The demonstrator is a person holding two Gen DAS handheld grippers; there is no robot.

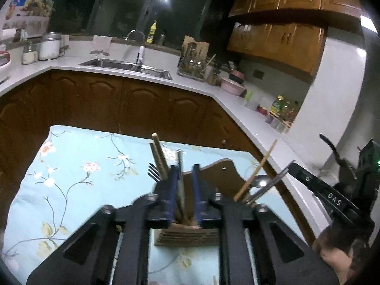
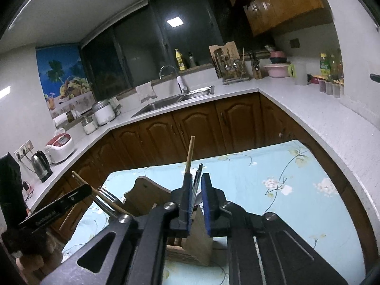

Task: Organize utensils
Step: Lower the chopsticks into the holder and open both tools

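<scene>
A wooden utensil holder (image 1: 213, 180) stands on the floral blue cloth (image 1: 78, 166). My left gripper (image 1: 185, 173) hangs over its left compartment, jaws open a little, around a metal handle (image 1: 181, 178). Brown chopsticks (image 1: 159, 156) and a dark fork (image 1: 153, 172) stand just left of it. In the right compartment stand a bamboo chopstick (image 1: 257, 174), a spoon (image 1: 260, 181) and a fork (image 1: 273, 184). My right gripper (image 2: 198, 190) hangs over the holder (image 2: 147, 192), jaws slightly apart, with a metal utensil (image 2: 197, 180) and a bamboo chopstick (image 2: 189, 156) between them.
The cloth (image 2: 285, 185) covers a small table in front of brown cabinets (image 1: 118, 104). A white L-shaped counter (image 2: 320, 111) carries a sink (image 1: 128, 67), a dish rack (image 1: 193, 67), pink bowls (image 1: 232, 85), bottles (image 1: 282, 111), a rice cooker (image 2: 59, 147) and a kettle (image 2: 41, 166).
</scene>
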